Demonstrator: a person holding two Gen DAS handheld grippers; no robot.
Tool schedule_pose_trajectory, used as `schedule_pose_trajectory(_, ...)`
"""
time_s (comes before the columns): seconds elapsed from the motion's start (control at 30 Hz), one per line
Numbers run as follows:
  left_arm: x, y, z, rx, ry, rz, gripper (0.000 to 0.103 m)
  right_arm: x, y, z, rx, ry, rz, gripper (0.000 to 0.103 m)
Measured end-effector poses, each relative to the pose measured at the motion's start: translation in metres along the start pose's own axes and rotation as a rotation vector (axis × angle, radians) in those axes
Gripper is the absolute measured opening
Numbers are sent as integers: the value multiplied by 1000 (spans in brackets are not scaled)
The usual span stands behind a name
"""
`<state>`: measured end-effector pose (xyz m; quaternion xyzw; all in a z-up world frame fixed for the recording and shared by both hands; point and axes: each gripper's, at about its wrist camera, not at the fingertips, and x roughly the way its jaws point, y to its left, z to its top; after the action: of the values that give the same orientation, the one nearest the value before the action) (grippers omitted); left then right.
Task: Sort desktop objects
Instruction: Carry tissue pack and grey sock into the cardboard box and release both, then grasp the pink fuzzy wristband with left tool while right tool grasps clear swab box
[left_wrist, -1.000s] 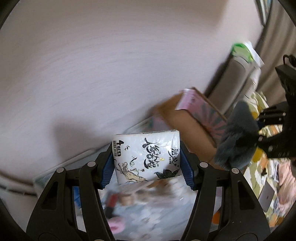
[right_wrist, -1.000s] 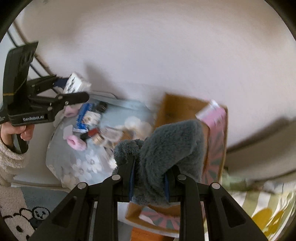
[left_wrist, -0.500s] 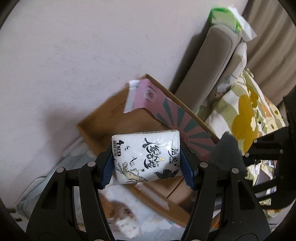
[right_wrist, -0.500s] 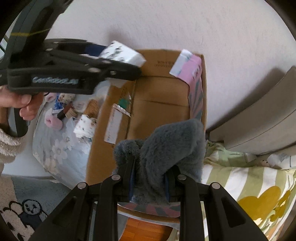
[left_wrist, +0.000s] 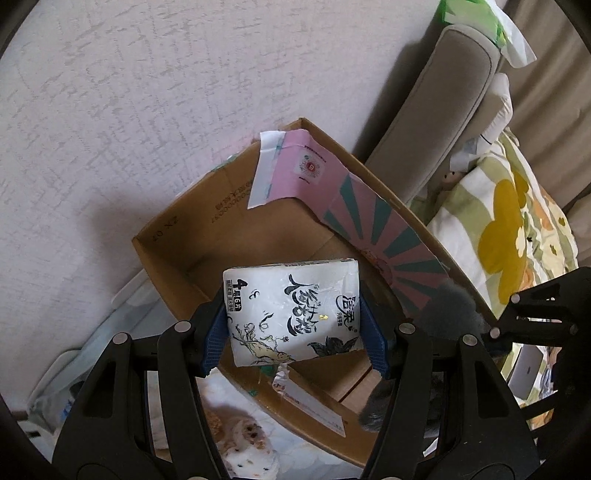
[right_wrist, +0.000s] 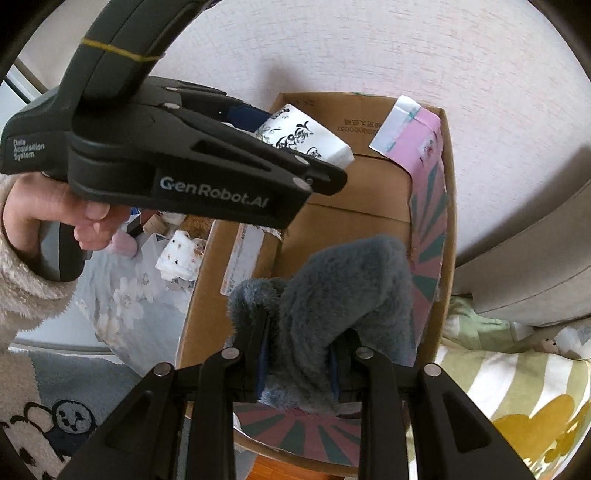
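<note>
from the left wrist view, the left gripper (left_wrist: 295, 332) has its blue pads pressed on both sides of a white tissue pack (left_wrist: 293, 314), jaws about half apart and firmly on it, and the pack hangs over the open cardboard box (left_wrist: 173, 254) that stands against the wall. the box floor below looks mostly bare apart from a loose paper slip (left_wrist: 314, 402), so little seems to have been put away yet. on the floral cloth (left_wrist: 177, 413) beside the box a small spotted thing lies waiting, too blurred for me to name. from the right wrist view, the right gripper (right_wrist: 295, 365) has a grey fluffy cloth (right_wrist: 332, 306) between its fingers, also over the box; its jaws have just been opening a little, the fluff fills the gap and sits against both pads, so i'd say it has not dropped. the person's hand (right_wrist: 62, 210) holds the left gripper's handle at the left, the tissue pack poking out over the far end of the box. on the cloth more small items are left, a pink one among them, so i'd judge the sorting is at an early to middle stage: two things are about to go in and several remain.
</note>
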<state>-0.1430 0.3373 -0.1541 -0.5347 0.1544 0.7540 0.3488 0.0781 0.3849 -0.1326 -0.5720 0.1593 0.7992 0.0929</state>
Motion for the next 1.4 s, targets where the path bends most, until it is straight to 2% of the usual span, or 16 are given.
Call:
schedule_pose_trajectory(0.03,-1,1,1,-10,-10,10,60,2,1,1,-3,7,-24,47)
schedule_pose_trajectory(0.07,-2,3,1,-18,-19,24,63,4,2,1,-8,17,-45,53)
schedule_pose_trajectory(0.1,-4,4,2,-31,-19,44,67,7,4,0,-13,28,-63,70)
schedule_pose_trajectory(0.13,-5,5,2,-38,-20,51,85,8,6,-1,-20,29,-87,80)
schedule_pose_trajectory(0.17,-8,6,2,-42,-32,57,103,7,7,-3,-20,14,-90,81)
schedule_pose_trajectory(0.23,-17,8,1,-46,-62,85,103,1,7,-6,-3,-21,-87,81)
schedule_pose_trajectory(0.43,-37,17,-3,-58,-60,66,103,-14,12,-9,32,-62,-107,82)
schedule_pose_trajectory(0.57,-54,21,-13,-56,-77,61,103,-22,27,-9,-3,-67,-151,82)
schedule_pose_trajectory(0.67,-65,23,-23,-61,-86,84,103,-25,35,-10,-18,-64,-174,82)
schedule_pose_trajectory(0.73,-74,28,-31,-60,-85,91,103,-29,37,-6,12,-41,-208,82)
schedule_pose_trajectory(0.93,-113,44,-47,-72,-155,100,103,-44,45,2,59,-80,-248,82)
schedule_pose_trajectory(1.2,-159,89,-77,-162,-214,83,101,-49,61,11,100,-93,-228,82)
schedule_pose_trajectory(1.4,-212,134,-117,-236,-293,164,101,-62,91,29,59,-160,-183,82)
